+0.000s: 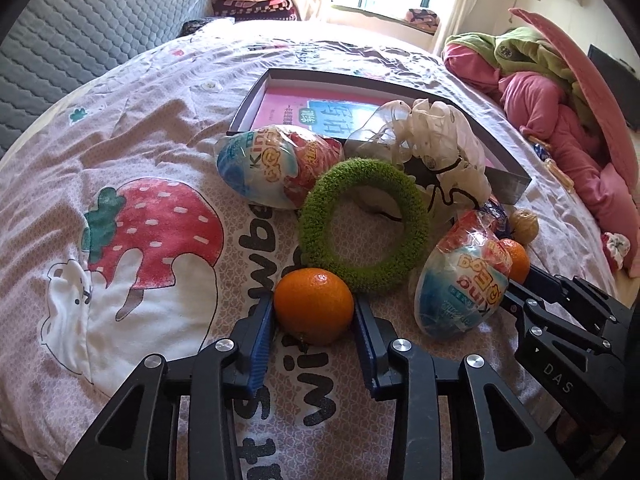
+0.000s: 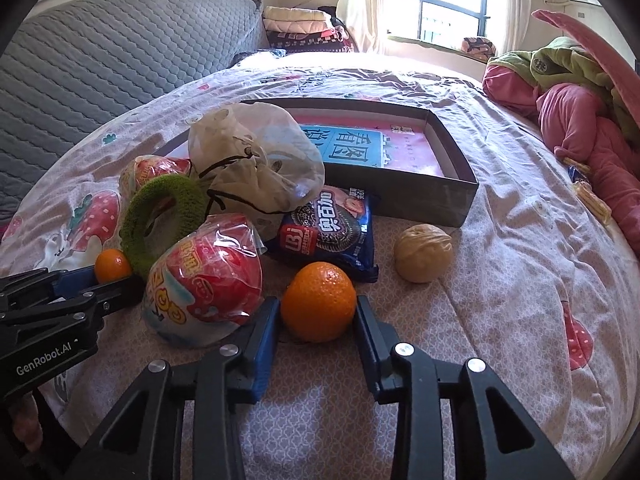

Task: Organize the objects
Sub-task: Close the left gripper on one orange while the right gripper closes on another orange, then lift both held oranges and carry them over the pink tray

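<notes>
A: Left wrist view: the left gripper [image 1: 314, 312] has its pads touching both sides of an orange [image 1: 314, 305], just in front of the green ring [image 1: 362, 224].

B: Right wrist view: the right gripper [image 2: 318, 312] clamps another orange [image 2: 318, 301], right of that ring [image 2: 164, 220], near the box [image 2: 424, 196].

A: Risk?

B: Round fruit may roll free when lifted; the left one could snag the ring.

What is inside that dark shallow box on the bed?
The box holds a pink sheet or book with a blue panel of large characters, lying flat. A crumpled plastic bag drapes over its near corner, hiding whatever lies beneath there.
</notes>
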Tool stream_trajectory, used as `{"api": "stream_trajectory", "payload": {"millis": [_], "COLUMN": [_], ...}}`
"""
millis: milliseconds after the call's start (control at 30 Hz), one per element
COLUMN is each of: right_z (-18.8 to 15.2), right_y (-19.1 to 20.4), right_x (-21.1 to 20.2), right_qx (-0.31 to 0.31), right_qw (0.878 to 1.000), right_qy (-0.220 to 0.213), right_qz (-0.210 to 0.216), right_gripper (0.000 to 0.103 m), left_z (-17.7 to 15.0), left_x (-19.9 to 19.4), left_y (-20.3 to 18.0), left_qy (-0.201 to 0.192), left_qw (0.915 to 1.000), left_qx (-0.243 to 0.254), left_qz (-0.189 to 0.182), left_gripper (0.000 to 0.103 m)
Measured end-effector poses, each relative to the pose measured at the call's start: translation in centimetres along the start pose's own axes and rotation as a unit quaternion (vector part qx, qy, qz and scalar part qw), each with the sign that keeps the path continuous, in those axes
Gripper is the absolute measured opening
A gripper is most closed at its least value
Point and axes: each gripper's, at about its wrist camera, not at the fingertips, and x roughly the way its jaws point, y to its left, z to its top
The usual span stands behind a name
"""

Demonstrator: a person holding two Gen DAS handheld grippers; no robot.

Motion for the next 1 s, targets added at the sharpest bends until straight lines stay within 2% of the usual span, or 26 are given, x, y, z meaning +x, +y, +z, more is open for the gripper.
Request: {"api": "stream_trajectory", "payload": {"millis": [300, 567, 1000], "right_z": [0.2, 1.2, 4.1], "right_y": [-0.5, -0.5, -1.4], "right_x": [-0.9, -2.6, -4.7], "right_qx": [0.01, 0.003, 0.011], "right_qw": [1.0, 0.998, 0.994], "right_qy": [-0.015, -0.056, -0.11], "right_qz": [0.009, 0.007, -0.002], "right_gripper": [0.037, 0.037, 0.037], "left_z": [0.6, 1.8, 7.0], "left_x": [-2.5, -3.6, -3.8], "left_y": [0.0, -1.0, -2.2], "left_qy": [-0.045, -0.067, -0.112], "left_qw": [0.9989, 0.9976, 0.9936], "left_qx": [0.012, 0.016, 0.003], "left_qz": [0.0, -0.005, 0.013], "left_gripper": [0.038, 0.038, 0.038]}}
